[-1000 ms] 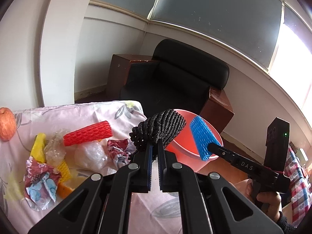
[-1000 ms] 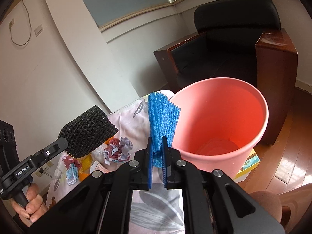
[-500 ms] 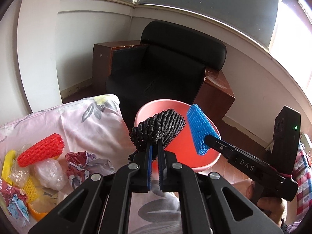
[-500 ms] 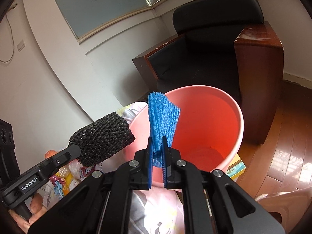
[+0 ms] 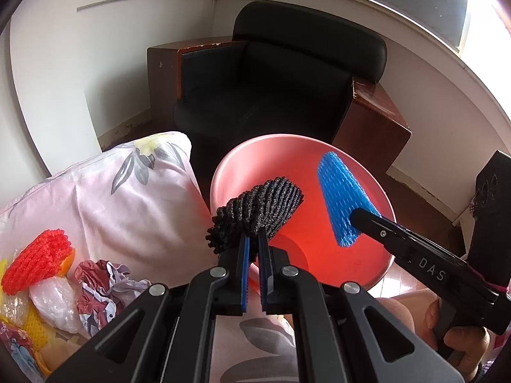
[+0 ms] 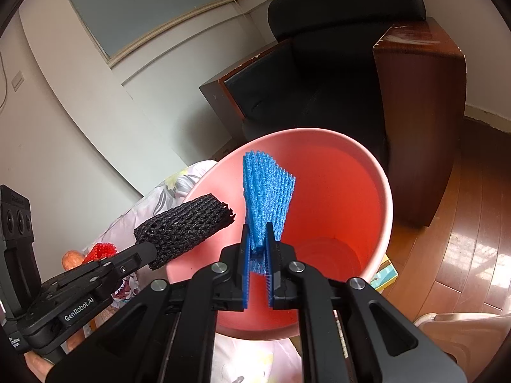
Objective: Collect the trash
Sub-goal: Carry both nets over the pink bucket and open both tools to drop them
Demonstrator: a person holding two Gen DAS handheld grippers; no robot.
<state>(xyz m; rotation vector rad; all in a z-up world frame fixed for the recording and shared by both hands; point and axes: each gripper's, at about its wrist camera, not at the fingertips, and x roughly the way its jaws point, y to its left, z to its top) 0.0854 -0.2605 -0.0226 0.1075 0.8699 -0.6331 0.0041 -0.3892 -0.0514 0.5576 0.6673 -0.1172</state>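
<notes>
The black foam net (image 5: 262, 210), a ribbed mesh sleeve, juts beyond the left gripper (image 5: 252, 249)'s clamped fingers above the pink bucket (image 5: 242, 159), the blue foam net (image 6: 265, 198) likewise pinched in the right gripper (image 6: 258, 239).

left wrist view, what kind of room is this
Probably a living room or small office lounge, not a kitchen. A black armchair with wooden sides stands in the corner under windows, the floor is polished wood, and a pink bucket sits beside a table under a floral cloth.
</notes>
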